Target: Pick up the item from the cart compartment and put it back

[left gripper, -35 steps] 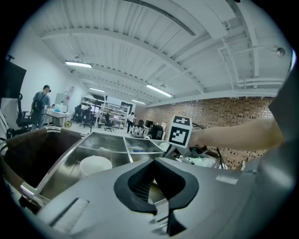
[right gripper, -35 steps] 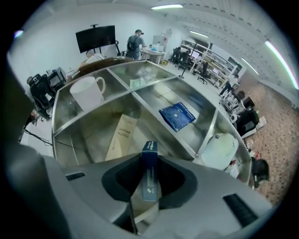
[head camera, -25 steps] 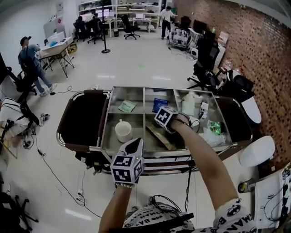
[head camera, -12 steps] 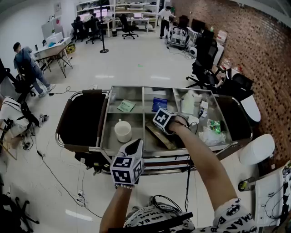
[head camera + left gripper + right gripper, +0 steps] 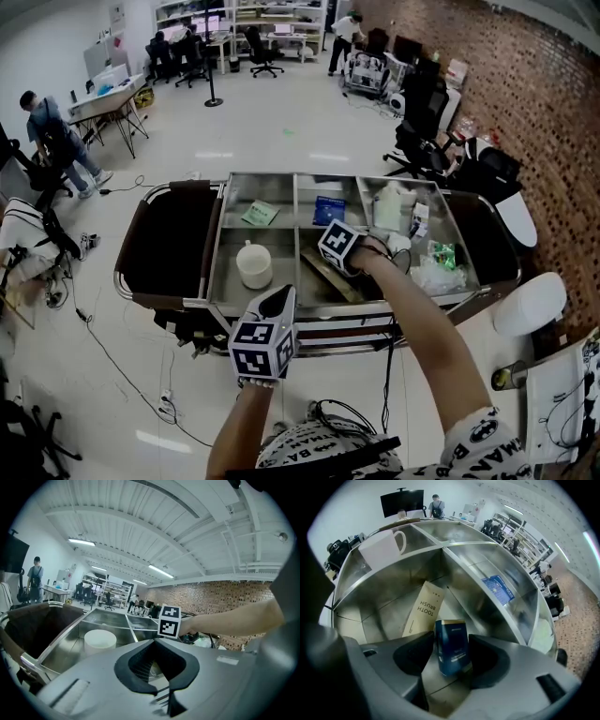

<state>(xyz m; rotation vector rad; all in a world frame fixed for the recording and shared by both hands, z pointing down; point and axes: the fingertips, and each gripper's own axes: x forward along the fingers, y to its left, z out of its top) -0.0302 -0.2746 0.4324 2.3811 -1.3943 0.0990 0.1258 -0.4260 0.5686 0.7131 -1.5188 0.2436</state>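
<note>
**Dark blue box pinched over the middle bin**

The compartmented steel cart [image 5: 262,176] holds a white ceramic mug [image 5: 253,267] in its front-left bin. A flat brown cardboard toothbrush box [image 5: 423,609] lies in the middle bin. At its 5 o'clock, the small dark blue box [image 5: 452,646] sits clamped between the right gripper [image 5: 452,656] jaws. The left gripper [image 5: 157,665], jaws together and empty, hovers at 7 o'clock, outside the cart.

One white mug [image 5: 254,267], one toothbrush box [image 5: 423,609], one dark blue box [image 5: 452,646]
</note>
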